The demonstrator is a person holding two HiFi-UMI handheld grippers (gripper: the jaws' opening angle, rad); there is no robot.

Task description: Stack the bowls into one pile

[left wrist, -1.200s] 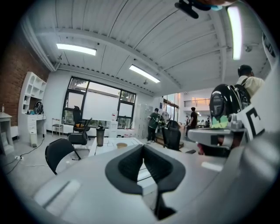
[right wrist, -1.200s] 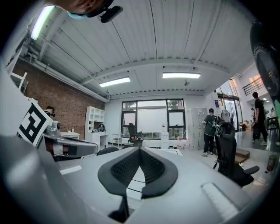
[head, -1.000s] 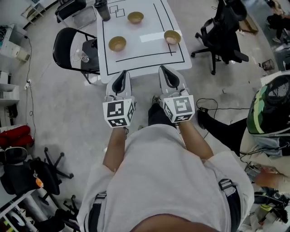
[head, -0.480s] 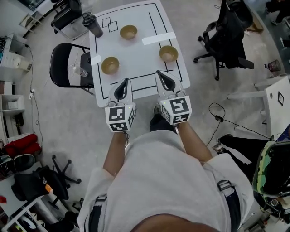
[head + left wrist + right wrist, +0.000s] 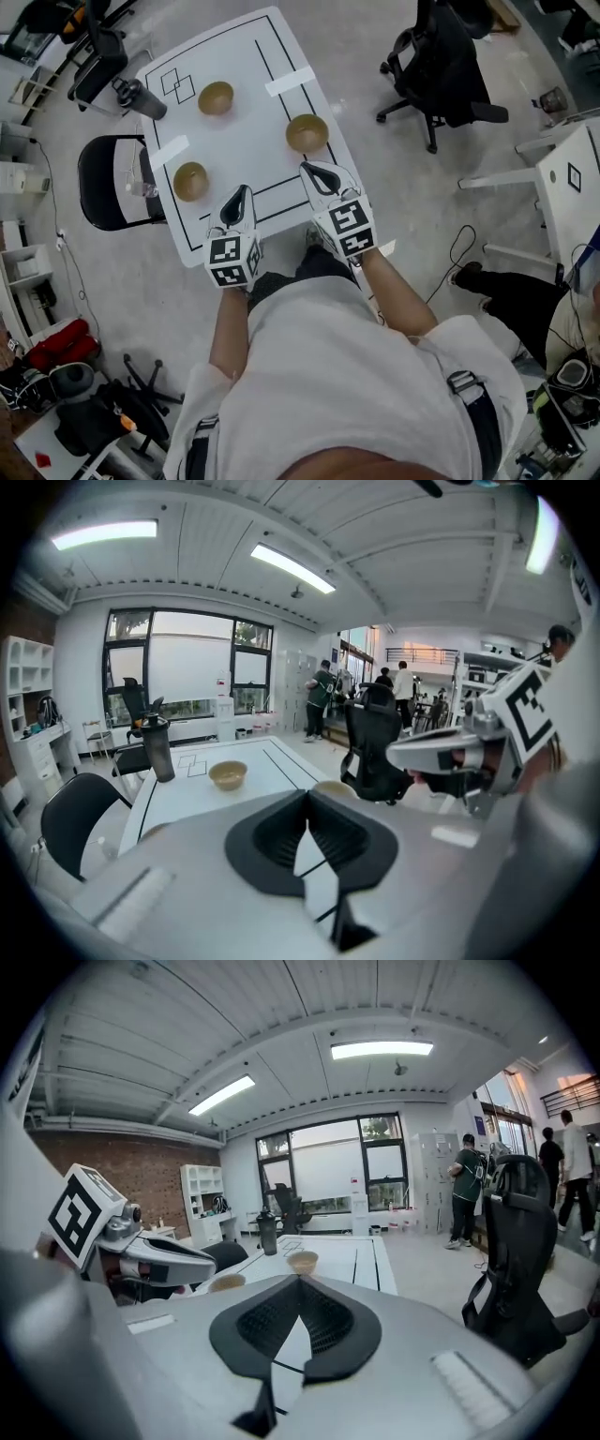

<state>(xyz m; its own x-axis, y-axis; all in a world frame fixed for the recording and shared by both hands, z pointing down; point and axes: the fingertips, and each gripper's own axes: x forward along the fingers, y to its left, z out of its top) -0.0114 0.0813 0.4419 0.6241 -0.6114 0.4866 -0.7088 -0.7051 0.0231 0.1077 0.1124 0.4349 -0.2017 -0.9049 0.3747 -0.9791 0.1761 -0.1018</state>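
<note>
Three tan bowls sit apart on the white table (image 5: 244, 66): a far bowl (image 5: 216, 97), a right bowl (image 5: 307, 133) and a near-left bowl (image 5: 190, 180). My left gripper (image 5: 238, 192) hovers over the table's near edge, just right of the near-left bowl, shut and holding nothing. My right gripper (image 5: 309, 170) is also shut and bare, a little short of the right bowl. In the left gripper view, the left gripper (image 5: 306, 797) points at the far bowl (image 5: 228, 774). The right gripper (image 5: 299, 1281) faces the same bowl (image 5: 302, 1261) in the right gripper view.
A dark bottle (image 5: 141, 97) stands at the table's far left corner. A black folding chair (image 5: 103, 183) is by the table's left side and an office chair (image 5: 441, 66) to its right. Cables (image 5: 469, 246) lie on the floor. People stand far off (image 5: 466, 1190).
Both grippers have come forward from short of the table to over its near edge, still shut. The table and bowls now sit lower and turned in the head view.
</note>
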